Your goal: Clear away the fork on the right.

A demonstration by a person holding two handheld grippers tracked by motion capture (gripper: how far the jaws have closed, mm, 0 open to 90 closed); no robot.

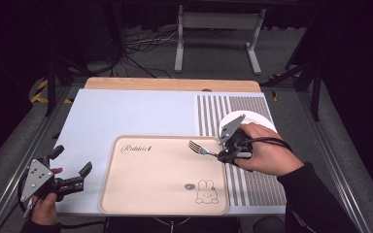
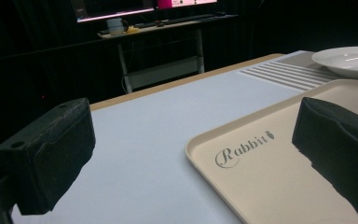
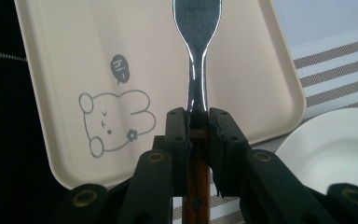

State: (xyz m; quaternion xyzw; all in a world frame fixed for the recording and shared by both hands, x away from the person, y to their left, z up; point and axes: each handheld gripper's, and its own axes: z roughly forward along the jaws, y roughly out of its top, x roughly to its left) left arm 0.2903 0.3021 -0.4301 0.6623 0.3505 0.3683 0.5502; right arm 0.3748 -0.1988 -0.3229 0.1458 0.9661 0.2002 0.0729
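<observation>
Showing: a person at a table, seen from above, with a two-jaw gripper in each hand.
Right gripper (image 1: 219, 154): clenched on a fork (image 1: 199, 148); in the right gripper view its two black jaws press against the sides of the fork's neck, just above a brown wooden handle that runs down between them.
Fork: held above the right-hand part of a cream tray (image 1: 141, 194), tines pointing toward the tray's middle and slightly away from the person; whether the tines touch the tray cannot be told.
Right hand (image 1: 267, 155): wrapped around the gripper body over the striped part of the mat, a dark sleeve behind it.
Left gripper (image 1: 73, 172): released, jaws standing wide apart with nothing between them; it sits near the table's front left corner, just beside the tray's left edge.
Left hand (image 1: 46, 206): grasping that gripper from below.
Tray: lies at the front middle of the table, printed with the word "Rabbit" near its far left corner and a rabbit drawing near its front right corner.
White plate (image 1: 252, 119): empty, on the striped area beyond the right hand, near the tray's far right corner.
Table cover (image 1: 126, 111): pale blue-white, with grey stripes on its right side.
</observation>
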